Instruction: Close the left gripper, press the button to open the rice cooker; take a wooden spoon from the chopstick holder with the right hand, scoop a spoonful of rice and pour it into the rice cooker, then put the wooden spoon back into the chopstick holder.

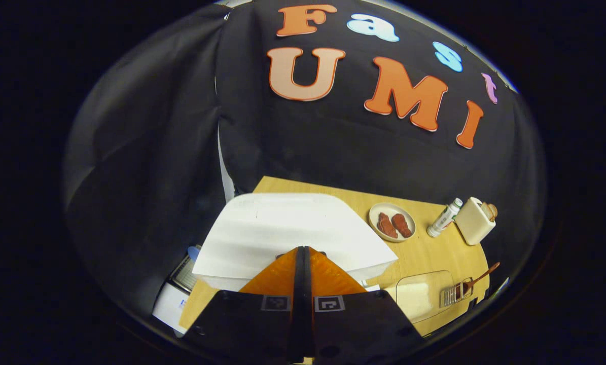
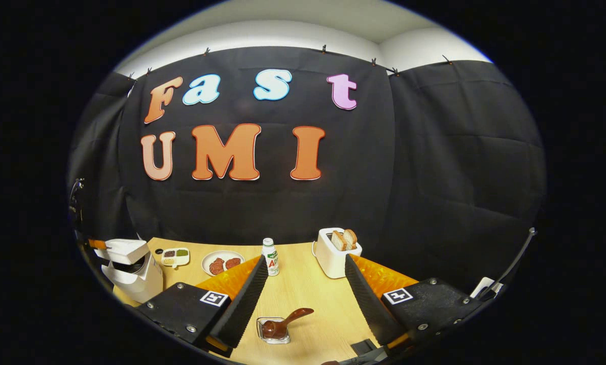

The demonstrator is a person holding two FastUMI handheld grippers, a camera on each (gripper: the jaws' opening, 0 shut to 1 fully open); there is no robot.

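In the left gripper view the left gripper (image 1: 303,253) has its jaws pressed together, nothing between them, their tips right at the near edge of the rice cooker (image 1: 287,230). The cooker's white lid fills the middle of that view, so the button and the body under it are hidden; whether the tips touch the cooker cannot be told. Past the lid, on the wooden table (image 1: 434,251), a plate with two reddish pieces of meat (image 1: 392,222) sits near a small white bottle (image 1: 444,218) lying aslant in the distorted picture, and beside that a white toaster (image 1: 475,220).

Near the table's right edge a clear chopstick holder (image 1: 457,293) carries the wooden spoon (image 1: 480,278), its handle sticking out toward the edge. A clear container (image 1: 424,296) stands just beside the holder; its contents are hard to make out.

In the right gripper view the right gripper (image 2: 305,289) hangs above the table with jaws wide apart and empty. Between them, lower down, the chopstick holder (image 2: 275,332) holds the spoon (image 2: 285,322), bowl down, handle leaning to the right. Farther back stand the bottle (image 2: 270,257), upright, the toaster (image 2: 335,253) with two slices of bread in its slots, the meat plate (image 2: 222,263) and a small divided dish (image 2: 175,257). The rice cooker (image 2: 130,271) shows at the left edge, partly cut off, its lid raised a little.
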